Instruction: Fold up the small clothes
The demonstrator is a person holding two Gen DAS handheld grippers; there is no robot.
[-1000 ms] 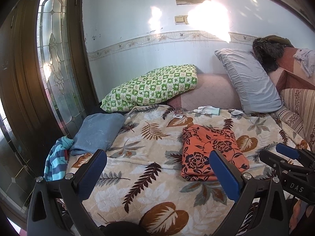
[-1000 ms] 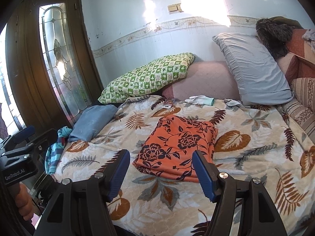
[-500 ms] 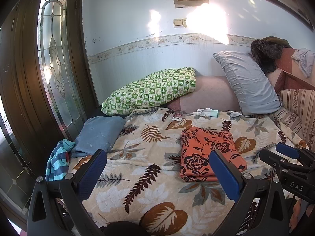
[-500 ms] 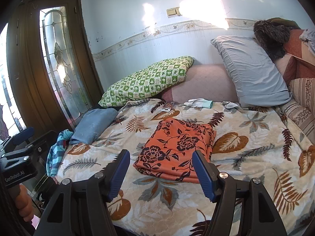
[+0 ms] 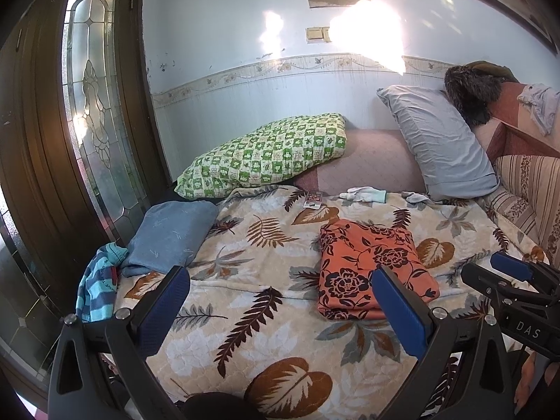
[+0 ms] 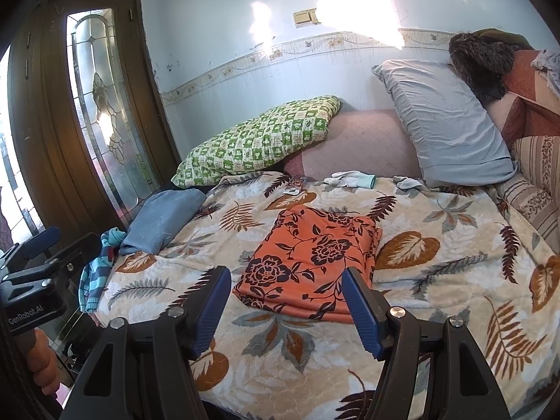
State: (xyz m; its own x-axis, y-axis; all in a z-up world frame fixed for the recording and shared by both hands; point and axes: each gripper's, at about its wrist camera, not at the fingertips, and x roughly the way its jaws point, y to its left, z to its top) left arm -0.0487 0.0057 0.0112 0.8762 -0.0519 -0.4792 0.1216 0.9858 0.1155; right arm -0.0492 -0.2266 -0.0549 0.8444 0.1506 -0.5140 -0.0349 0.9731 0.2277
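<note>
A folded orange garment with dark flowers [image 5: 371, 266] lies flat on the leaf-patterned bed cover [image 5: 266, 245]; it also shows in the right wrist view [image 6: 311, 259]. My left gripper [image 5: 280, 301] is open and empty, held back near the bed's front edge, left of the garment. My right gripper [image 6: 287, 301] is open and empty, just short of the garment's near edge. The right gripper also shows at the right of the left wrist view [image 5: 511, 273].
A folded blue cloth [image 5: 168, 234] and a striped blue garment [image 5: 98, 283] lie at the bed's left edge. A green checked pillow [image 5: 266, 154] and a grey pillow [image 5: 441, 143] lean at the back. Small white socks [image 5: 364, 194] lie near the pillows. A glass door [image 5: 94, 112] stands left.
Both grippers have drawn back and up a little from the bed, so the garment looks smaller and farther. The garment has not moved. Both stay open.
</note>
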